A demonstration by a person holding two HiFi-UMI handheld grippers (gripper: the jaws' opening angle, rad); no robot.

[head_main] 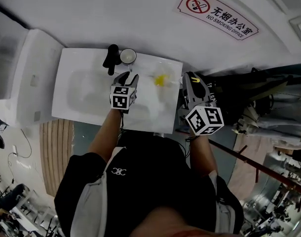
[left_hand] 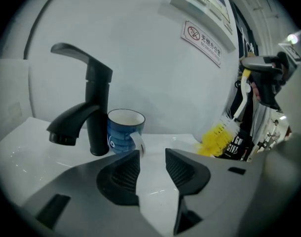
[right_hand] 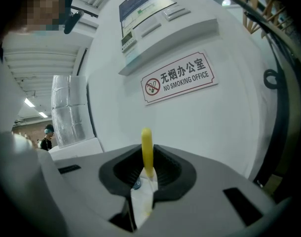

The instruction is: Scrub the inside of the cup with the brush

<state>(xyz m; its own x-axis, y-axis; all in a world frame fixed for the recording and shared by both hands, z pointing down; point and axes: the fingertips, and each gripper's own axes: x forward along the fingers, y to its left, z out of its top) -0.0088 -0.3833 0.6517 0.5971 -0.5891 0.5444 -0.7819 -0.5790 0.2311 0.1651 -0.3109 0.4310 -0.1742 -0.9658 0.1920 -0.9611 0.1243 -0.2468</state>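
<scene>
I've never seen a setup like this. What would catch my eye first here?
The bright yellow brush stands out most, clamped by its handle in the right gripper above the white sink. Next comes the blue cup beside the black faucet, with the open left gripper pointing at it. A red no-smoking sign is on the wall.
</scene>
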